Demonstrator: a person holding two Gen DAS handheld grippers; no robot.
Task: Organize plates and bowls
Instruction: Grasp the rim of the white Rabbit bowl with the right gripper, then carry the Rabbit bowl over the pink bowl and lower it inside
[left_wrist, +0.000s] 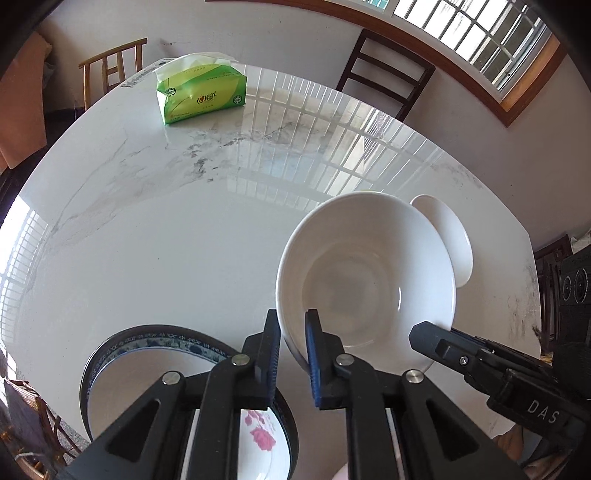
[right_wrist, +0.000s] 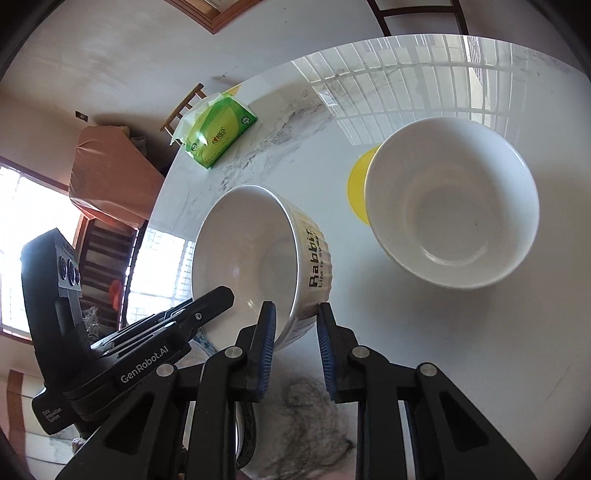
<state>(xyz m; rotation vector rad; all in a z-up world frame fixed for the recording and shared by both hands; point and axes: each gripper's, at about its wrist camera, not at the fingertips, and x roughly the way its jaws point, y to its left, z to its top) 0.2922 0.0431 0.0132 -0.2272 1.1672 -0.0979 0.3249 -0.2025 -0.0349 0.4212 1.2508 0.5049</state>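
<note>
Left gripper (left_wrist: 291, 354) jaws pinching white bowl (left_wrist: 365, 273) rim, bowl tilted, mouth facing camera, right gripper (right_wrist: 295, 347) jaws likewise clamping it.

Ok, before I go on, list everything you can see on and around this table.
Rabbit bowl: 1, white with black lettering, tilted, near table edge
plain bowl: 1, white, on the yellow plate
yellow plate: 1, yellow, under the plain bowl
blue-rimmed plate: 1, white with blue pattern, near edge, in a dark-rimmed dish
flowered plate: 1, white with pink flower, same stack, mostly hidden
tissue pack: 1, green, far side of table
table: 1, white marble
light wood chair: 1, behind table
dark chair: 1, behind table
left gripper: 1, black, shut on Rabbit bowl's rim
right gripper: 1, black, shut on the same bowl's wall
</note>
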